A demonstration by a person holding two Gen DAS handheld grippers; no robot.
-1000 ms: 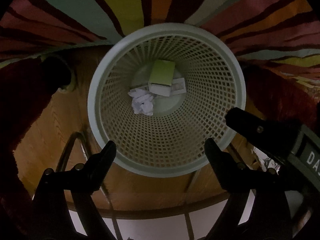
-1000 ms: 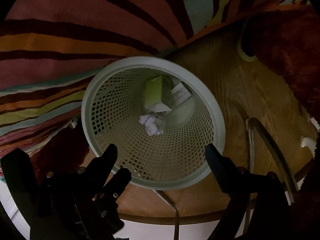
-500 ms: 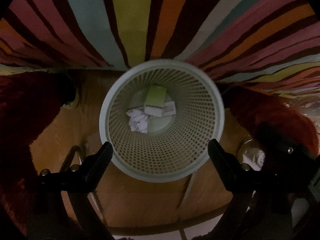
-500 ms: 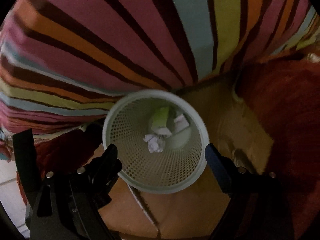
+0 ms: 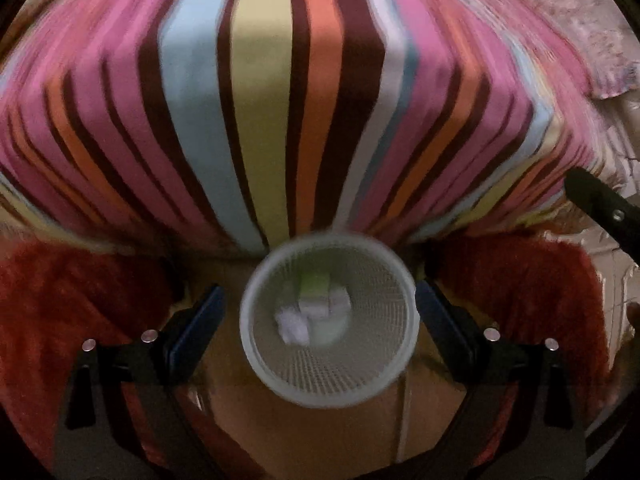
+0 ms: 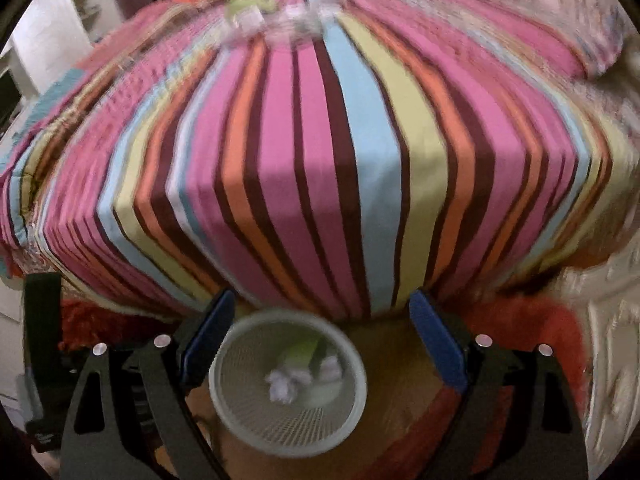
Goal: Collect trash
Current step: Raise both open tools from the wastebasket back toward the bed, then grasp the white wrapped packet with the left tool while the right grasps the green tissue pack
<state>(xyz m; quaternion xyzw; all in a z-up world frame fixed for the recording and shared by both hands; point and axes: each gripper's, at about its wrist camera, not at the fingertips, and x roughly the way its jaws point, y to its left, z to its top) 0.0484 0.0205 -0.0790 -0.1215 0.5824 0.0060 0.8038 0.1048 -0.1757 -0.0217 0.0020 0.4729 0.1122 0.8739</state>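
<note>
The bedspread [image 6: 320,152] ran in stripes of pink, brown, orange, pale blue and yellow. The mesh basket [image 5: 256,344] was pale grey-white, holding a green box [image 5: 315,282] and white crumpled paper [image 5: 294,327]. The rug [image 5: 520,292] was red.

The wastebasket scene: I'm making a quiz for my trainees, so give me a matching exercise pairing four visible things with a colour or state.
Column one:
1. wastebasket
2. box in the basket
3. crumpled paper
4. left gripper

Column two:
a. open, holding nothing
b. pale mesh, standing upright on the floor
c. white
d. green-topped

Pairs: 1-b, 2-d, 3-c, 4-a
</note>
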